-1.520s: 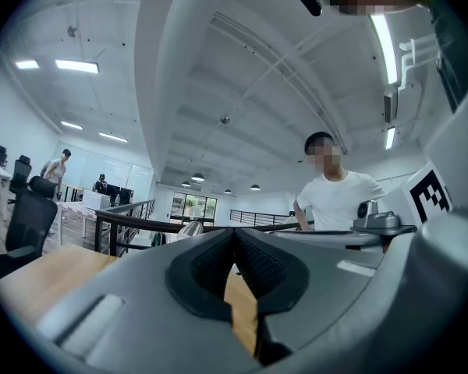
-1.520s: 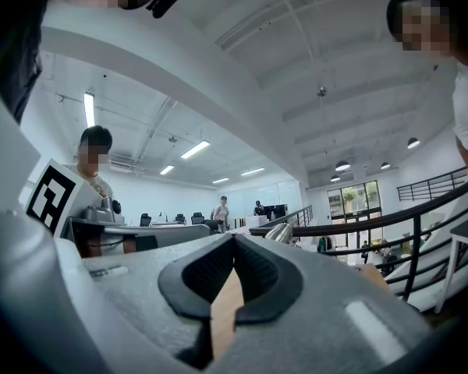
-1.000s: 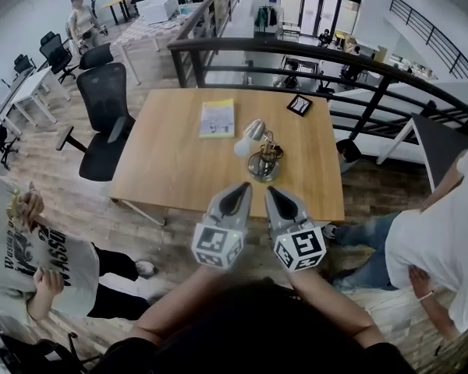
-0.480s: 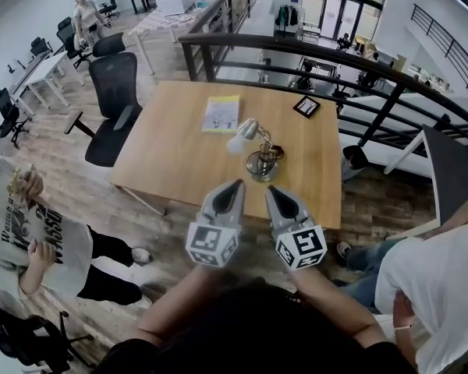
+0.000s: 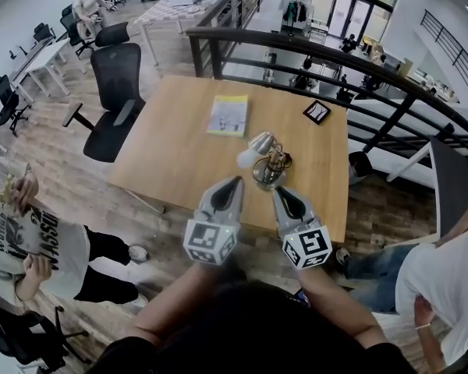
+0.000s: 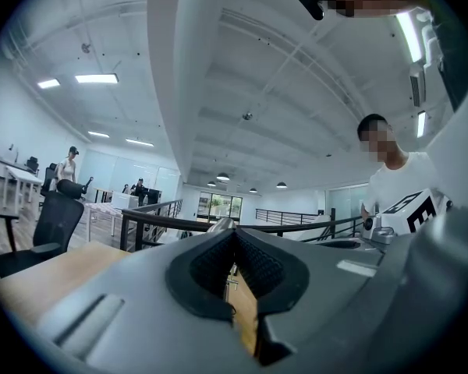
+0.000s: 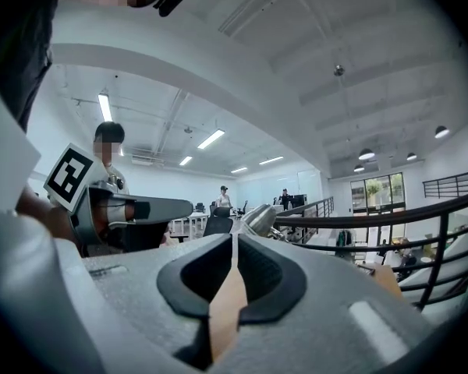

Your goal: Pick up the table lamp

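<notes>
Head view shows one table lamp [image 5: 268, 170], one booklet [image 5: 228, 115], one table [image 5: 179, 146].

lamp [image 5: 267, 162] glossy metal (table [image 5: 175, 142] matt wood)

bare tabletop [image 5: 171, 154] left of lamp [image 5: 269, 166], booklet [image 5: 228, 115] and frame [image 5: 317, 112] behind

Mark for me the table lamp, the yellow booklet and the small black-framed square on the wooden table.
table lamp [image 5: 270, 167]: head view, on the stem just above its round base.
yellow booklet [image 5: 228, 115]: head view, on the middle of its cover.
black-framed square [image 5: 317, 112]: head view, on its pale centre.
</notes>
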`<state>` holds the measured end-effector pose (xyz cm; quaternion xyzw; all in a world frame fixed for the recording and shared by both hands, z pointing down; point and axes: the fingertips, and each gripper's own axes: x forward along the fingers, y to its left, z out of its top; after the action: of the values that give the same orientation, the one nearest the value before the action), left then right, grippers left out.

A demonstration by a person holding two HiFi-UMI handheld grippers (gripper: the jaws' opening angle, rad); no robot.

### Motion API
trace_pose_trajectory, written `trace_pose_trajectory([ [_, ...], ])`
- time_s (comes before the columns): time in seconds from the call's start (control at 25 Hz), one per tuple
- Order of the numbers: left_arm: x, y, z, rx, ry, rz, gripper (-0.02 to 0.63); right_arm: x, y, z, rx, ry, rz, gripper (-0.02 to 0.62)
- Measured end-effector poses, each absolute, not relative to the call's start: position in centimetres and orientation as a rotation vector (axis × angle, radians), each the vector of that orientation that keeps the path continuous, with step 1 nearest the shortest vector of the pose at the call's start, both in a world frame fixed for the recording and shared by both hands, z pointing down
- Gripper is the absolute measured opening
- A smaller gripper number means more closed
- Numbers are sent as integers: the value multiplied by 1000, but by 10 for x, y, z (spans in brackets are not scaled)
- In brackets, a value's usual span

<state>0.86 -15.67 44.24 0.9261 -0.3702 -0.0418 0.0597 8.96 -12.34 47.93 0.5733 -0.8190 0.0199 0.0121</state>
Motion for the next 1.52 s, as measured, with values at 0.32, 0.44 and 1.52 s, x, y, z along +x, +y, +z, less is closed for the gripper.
trace_pose_trajectory([
  [0.32,2,-215,450,2807,-1082,-134,2,106,-176,491,1836,-2458,42,47],
  [0.44,8,-231,449,2810,-1063,-136,2,117,-193,493,1850,-2415,19,65],
  [1.52,3,-293,468,2569,-1545,-81,2,131,-292,541,1370,-2537,-79,144],
])
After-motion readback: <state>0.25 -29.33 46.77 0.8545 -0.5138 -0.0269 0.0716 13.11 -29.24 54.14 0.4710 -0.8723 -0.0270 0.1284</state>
